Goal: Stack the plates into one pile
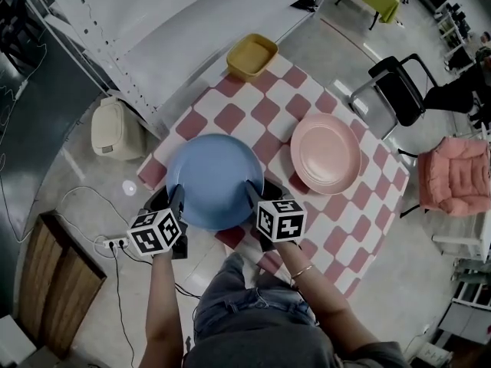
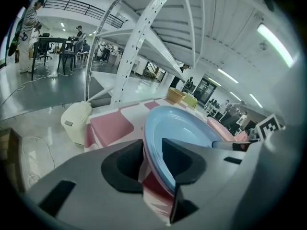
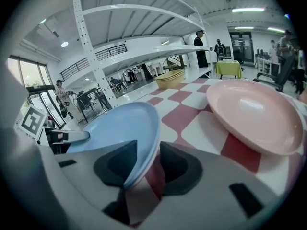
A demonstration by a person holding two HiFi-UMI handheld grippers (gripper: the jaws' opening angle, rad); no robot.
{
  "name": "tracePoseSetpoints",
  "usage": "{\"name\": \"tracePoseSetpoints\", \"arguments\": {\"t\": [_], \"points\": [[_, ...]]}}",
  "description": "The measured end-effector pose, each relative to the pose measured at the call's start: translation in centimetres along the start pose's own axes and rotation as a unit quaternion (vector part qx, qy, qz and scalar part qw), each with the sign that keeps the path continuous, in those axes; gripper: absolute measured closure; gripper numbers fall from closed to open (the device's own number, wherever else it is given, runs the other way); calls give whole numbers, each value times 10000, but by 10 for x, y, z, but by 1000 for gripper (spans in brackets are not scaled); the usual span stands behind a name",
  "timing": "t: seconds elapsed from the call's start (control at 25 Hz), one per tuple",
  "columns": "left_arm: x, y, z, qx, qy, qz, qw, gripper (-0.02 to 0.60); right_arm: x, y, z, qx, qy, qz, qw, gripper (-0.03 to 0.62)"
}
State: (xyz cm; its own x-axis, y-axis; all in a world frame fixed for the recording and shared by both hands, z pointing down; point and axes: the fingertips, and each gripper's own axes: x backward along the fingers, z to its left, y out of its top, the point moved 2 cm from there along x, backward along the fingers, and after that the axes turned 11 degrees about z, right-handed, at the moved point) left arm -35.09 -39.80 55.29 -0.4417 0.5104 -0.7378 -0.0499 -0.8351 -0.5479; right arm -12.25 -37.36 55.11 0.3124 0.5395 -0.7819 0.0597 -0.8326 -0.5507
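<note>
A blue plate (image 1: 215,179) (image 2: 182,133) (image 3: 115,128) lies on the near-left part of the red-and-white checked table (image 1: 230,117). To its right lies a pink plate (image 1: 326,153) (image 3: 254,109), apart from it. My left gripper (image 1: 176,195) (image 2: 152,145) stands at the blue plate's near-left rim, with the rim between its jaws. At the near-right rim is my right gripper (image 1: 252,190) (image 3: 148,150), jaws astride the rim with a strip of tablecloth showing beside it. Neither pair of pads visibly presses on the plate.
A yellow bowl (image 1: 252,56) (image 3: 170,78) sits at the table's far corner. A white shelf rack (image 1: 192,21) runs behind the table. On the floor stand a cream bin (image 1: 113,129) (image 2: 76,121) at the left, and a black chair (image 1: 399,87) and a pink armchair (image 1: 456,175) at the right.
</note>
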Motion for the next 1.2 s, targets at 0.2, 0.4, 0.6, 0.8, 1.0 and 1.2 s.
{"name": "tracePoseSetpoints", "arguments": {"t": [0.2,0.4,0.6,0.8,1.0,1.2], "points": [[2,0,-2,-31,133,-29,9999,457,1,0,0,-55,-33,8,10000,437],[14,3,-7,-173,232,-92,9995,458,11,3,4,-102,-8,-62,9999,437],[27,12,-17,-247,175,-180,9994,462,30,4,8,-211,10,-175,9996,437],[28,23,-38,-635,177,-200,9976,469,53,4,-1,-371,-64,-325,9988,437],[19,32,-73,-911,-167,-152,9956,468,77,-1,-26,-707,-284,-508,9958,437],[-1,46,-124,-1440,-590,-55,9878,468,106,-8,-61,-1133,-606,-788,9886,437]]}}
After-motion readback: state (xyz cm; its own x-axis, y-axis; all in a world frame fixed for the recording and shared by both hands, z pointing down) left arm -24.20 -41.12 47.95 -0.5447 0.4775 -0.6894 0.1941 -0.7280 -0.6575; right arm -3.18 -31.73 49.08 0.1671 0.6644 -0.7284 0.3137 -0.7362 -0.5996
